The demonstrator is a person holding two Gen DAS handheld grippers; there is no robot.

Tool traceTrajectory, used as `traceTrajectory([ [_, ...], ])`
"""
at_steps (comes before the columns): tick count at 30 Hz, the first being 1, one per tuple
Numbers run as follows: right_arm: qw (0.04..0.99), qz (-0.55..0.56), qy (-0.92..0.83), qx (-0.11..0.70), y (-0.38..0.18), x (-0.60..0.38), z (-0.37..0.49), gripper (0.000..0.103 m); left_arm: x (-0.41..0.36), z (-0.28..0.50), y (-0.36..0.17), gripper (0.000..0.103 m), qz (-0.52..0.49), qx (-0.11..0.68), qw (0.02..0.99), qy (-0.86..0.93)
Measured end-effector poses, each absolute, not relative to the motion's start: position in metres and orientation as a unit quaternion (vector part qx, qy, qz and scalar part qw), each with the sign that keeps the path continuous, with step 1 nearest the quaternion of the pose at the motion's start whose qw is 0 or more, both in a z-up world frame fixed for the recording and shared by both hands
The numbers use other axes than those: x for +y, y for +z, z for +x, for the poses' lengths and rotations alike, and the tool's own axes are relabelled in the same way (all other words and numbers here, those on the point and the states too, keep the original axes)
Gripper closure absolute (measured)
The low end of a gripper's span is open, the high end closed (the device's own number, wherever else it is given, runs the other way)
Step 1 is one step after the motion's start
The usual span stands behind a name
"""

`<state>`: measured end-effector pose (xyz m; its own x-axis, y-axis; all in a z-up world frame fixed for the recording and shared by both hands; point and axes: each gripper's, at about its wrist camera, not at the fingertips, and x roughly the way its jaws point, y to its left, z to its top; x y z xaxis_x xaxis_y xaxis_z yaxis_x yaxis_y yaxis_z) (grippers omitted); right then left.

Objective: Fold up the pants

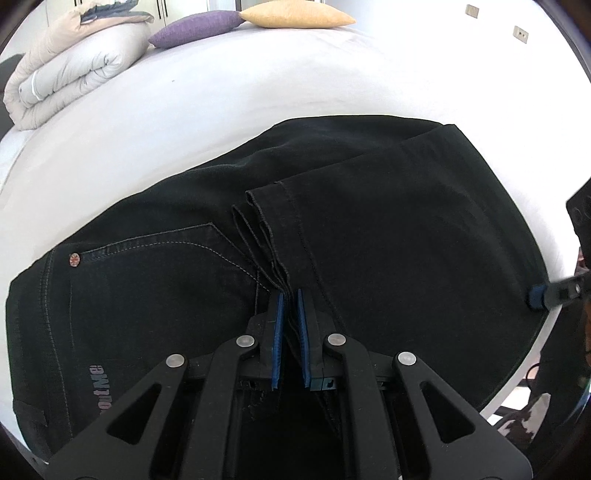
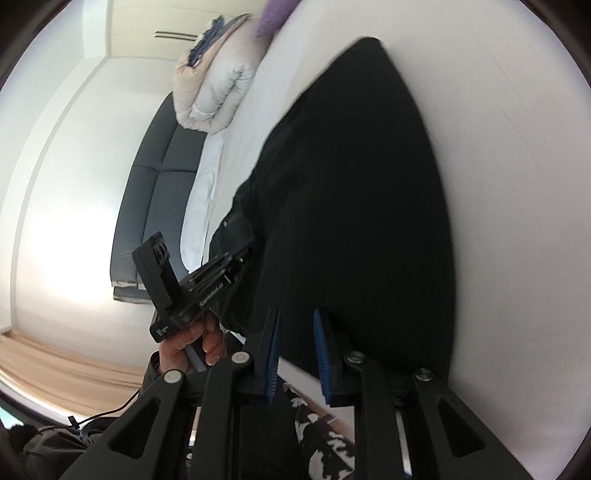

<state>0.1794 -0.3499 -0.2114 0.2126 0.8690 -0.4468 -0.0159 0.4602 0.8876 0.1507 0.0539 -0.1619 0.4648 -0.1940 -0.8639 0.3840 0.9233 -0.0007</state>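
Black jeans [image 1: 369, 229] lie on the white bed [image 1: 221, 122], folded in half lengthwise with the leg hems brought back over the seat by the back pocket [image 1: 166, 254]. My left gripper [image 1: 290, 295] is shut on the stacked leg hems [image 1: 266, 236], fabric pinched between its blue pads. My right gripper [image 2: 295, 317] is open at the fold end of the jeans [image 2: 354, 206], its jaws at the edge of the cloth near the bed's edge; its tip also shows in the left wrist view [image 1: 539, 295]. The left gripper body [image 2: 192, 284] shows in the right wrist view.
A rolled beige and grey duvet [image 1: 70, 74] lies at the bed's far left, with a purple cushion [image 1: 195, 29] and a yellow cushion [image 1: 295, 14] behind. A dark padded bed frame [image 2: 155, 192] and wooden floor [image 2: 55, 358] are beside the bed.
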Motion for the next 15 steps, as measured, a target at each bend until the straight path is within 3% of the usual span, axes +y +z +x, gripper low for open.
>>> traceTrajectory([
  [3,0.672,0.404,0.321,0.531,-0.215,-0.346,0.173,0.089,0.051,0.149,-0.164,0.095,0.105,0.487,0.852,-0.164],
  [4,0.673,0.407,0.308,0.535,-0.22,-0.347,0.173,0.1,0.05,0.149,-0.164,0.095,0.105,0.486,0.852,-0.163],
  [5,0.67,0.414,0.304,0.537,-0.225,-0.345,0.176,0.103,0.05,0.149,-0.164,0.095,0.106,0.486,0.852,-0.162],
  [15,0.671,0.44,0.309,0.51,-0.232,-0.346,0.173,0.103,0.066,0.141,-0.155,0.094,0.048,0.479,0.864,-0.146],
])
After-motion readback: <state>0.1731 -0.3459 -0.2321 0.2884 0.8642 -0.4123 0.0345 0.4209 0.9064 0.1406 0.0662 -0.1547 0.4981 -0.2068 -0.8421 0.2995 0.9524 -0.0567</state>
